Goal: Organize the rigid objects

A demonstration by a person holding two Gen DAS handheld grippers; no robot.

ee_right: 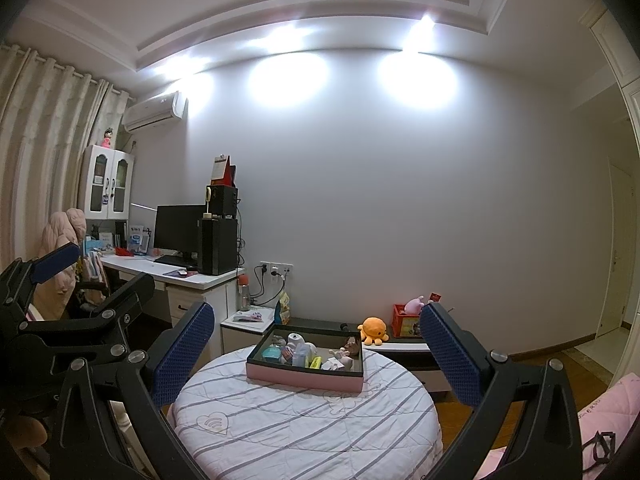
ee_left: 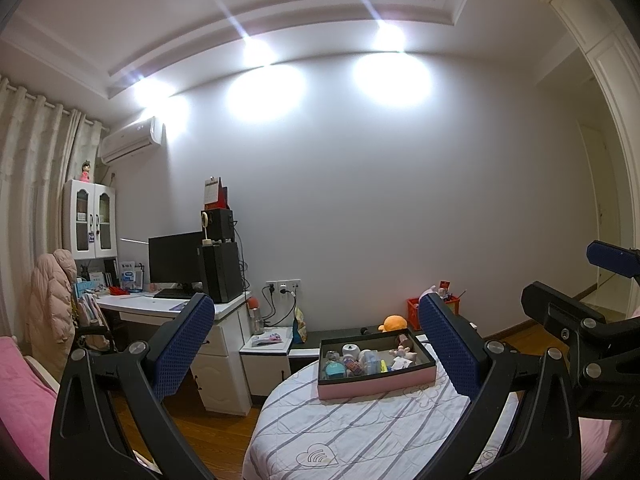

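A shallow pink box with a dark rim (ee_left: 376,382) sits on the far part of a round table with a striped white cloth (ee_left: 352,432). It holds several small things: a white roll, small bottles, a teal item, a yellow item and a small doll. It also shows in the right wrist view (ee_right: 304,378). My left gripper (ee_left: 316,344) is open and empty, held well back from the box. My right gripper (ee_right: 316,344) is open and empty, also short of the box. The right gripper shows at the left view's right edge (ee_left: 576,300).
A white desk (ee_right: 200,280) with monitor and computer tower stands at the left. A low bench (ee_right: 400,346) behind the table carries an orange plush (ee_right: 373,328) and a red box (ee_right: 406,322). A pink cover (ee_left: 24,392) lies at the left, wood floor around.
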